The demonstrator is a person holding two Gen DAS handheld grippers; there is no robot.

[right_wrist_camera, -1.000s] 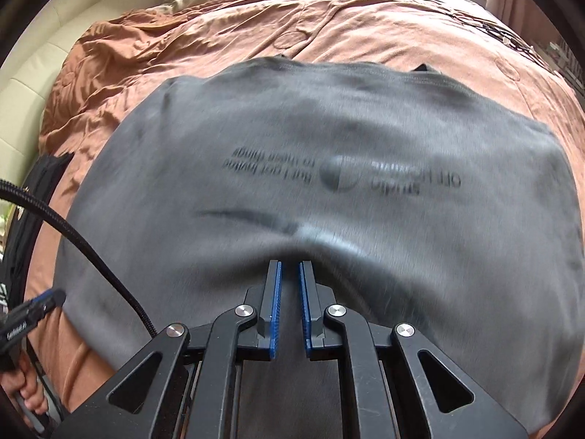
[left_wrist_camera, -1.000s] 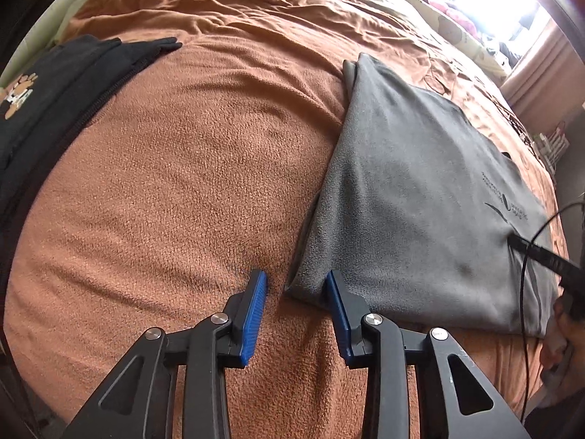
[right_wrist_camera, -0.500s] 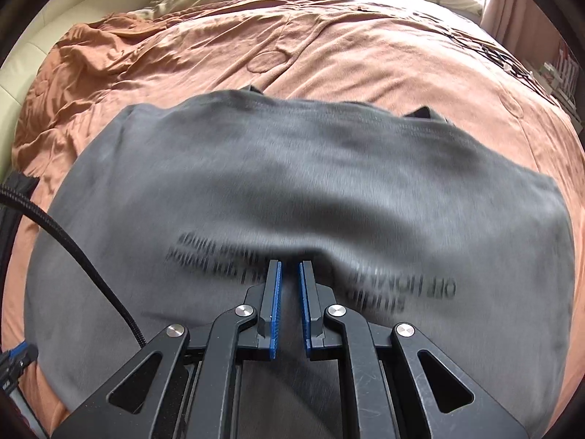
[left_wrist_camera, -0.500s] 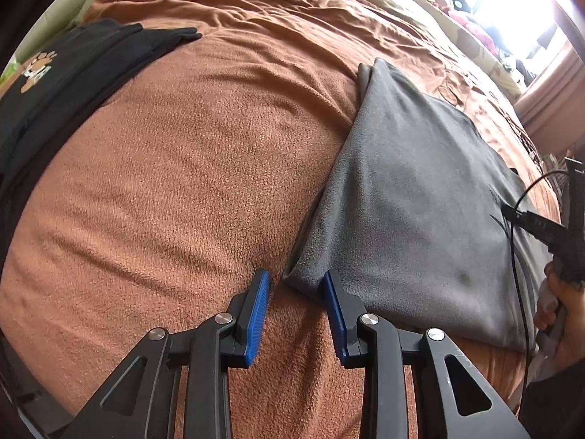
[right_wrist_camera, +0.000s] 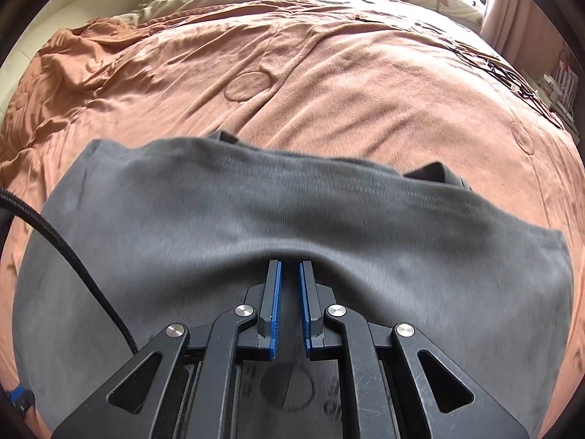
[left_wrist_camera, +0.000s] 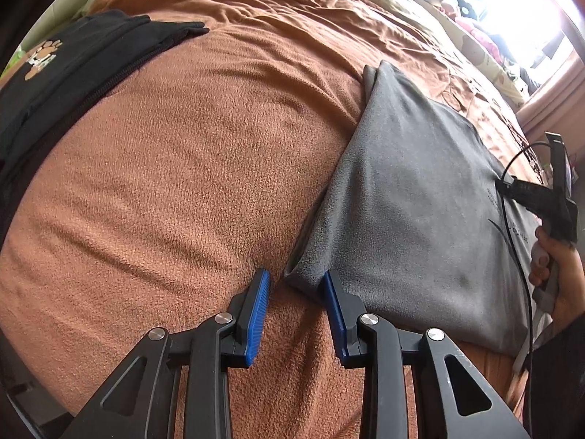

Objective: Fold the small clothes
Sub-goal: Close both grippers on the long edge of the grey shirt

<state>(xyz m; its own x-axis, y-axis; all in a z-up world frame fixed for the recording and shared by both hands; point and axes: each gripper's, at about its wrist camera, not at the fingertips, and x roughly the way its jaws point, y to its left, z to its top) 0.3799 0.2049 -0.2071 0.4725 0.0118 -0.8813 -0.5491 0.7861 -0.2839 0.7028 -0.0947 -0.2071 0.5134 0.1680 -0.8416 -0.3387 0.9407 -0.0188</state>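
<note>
**Left fingers straddle the near corner of the grey garment; right fingers pinch its fabric further along.**

Nearest the left gripper (left_wrist_camera: 295, 281), the fingers stand partly open with nothing clamped; the near corner of the grey garment (left_wrist_camera: 413, 201) lies just ahead and to the right, touching the right-hand finger. The garment lies on the brown blanket (left_wrist_camera: 182, 168) of the bed, its long folded edge running away from that corner toward the far side. The right gripper (right_wrist_camera: 289, 269) is almost fully closed, apparently pinching a ridge of the same fabric. The left hand is judged nearer the corner. A black garment (left_wrist_camera: 62, 73) lies well apart, far left.
</note>
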